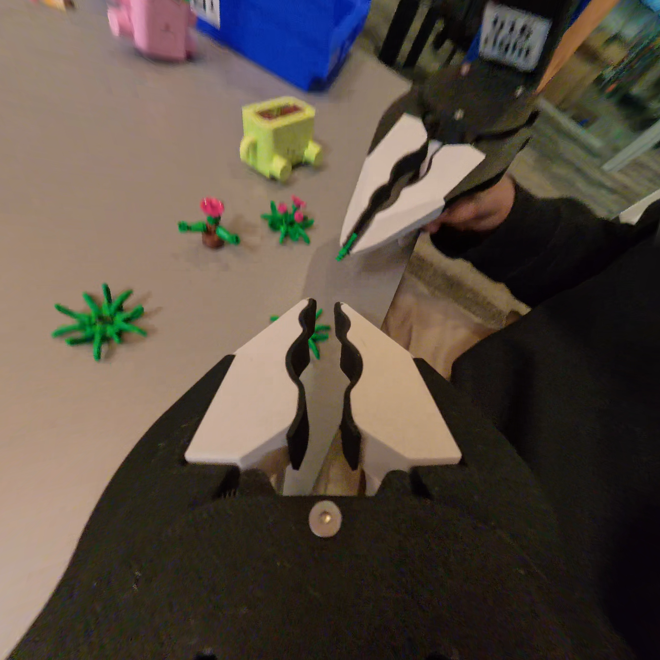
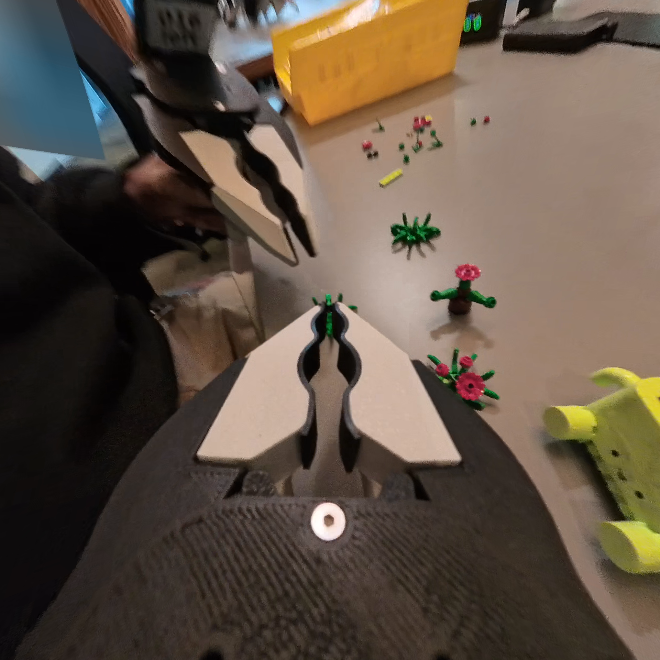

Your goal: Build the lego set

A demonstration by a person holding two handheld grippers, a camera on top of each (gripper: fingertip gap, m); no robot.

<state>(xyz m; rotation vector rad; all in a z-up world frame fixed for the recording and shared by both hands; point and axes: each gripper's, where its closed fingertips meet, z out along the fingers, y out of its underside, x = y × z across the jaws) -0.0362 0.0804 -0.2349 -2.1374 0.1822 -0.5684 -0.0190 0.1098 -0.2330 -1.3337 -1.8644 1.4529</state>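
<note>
My right gripper (image 2: 329,308) is shut on a small green stem piece (image 2: 329,321), whose tip sticks out past the fingertips; it also shows in the left wrist view (image 1: 345,248), held above the table near its edge. My left gripper (image 1: 325,308) is open a little and empty, above a green leaf cluster (image 1: 317,335) that its fingers partly hide. On the table are a lime-green pot (image 1: 280,137), a brown-potted pink flower (image 1: 212,225), a leafy plant with pink blooms (image 1: 289,218) and a spiky green plant (image 1: 100,321).
A blue bin (image 1: 285,35) and a pink pot (image 1: 157,25) stand at the back. A yellow bag (image 2: 368,53) and several small loose pieces (image 2: 418,135) lie farther off. The table edge (image 1: 393,303) runs close by, with a person's black sleeve (image 1: 535,243) beyond it. My right fingertips sit around 4 cm from my left ones. From the right gripper's tips to the brown-potted pink flower (image 1: 212,225) is close to 10 cm.
</note>
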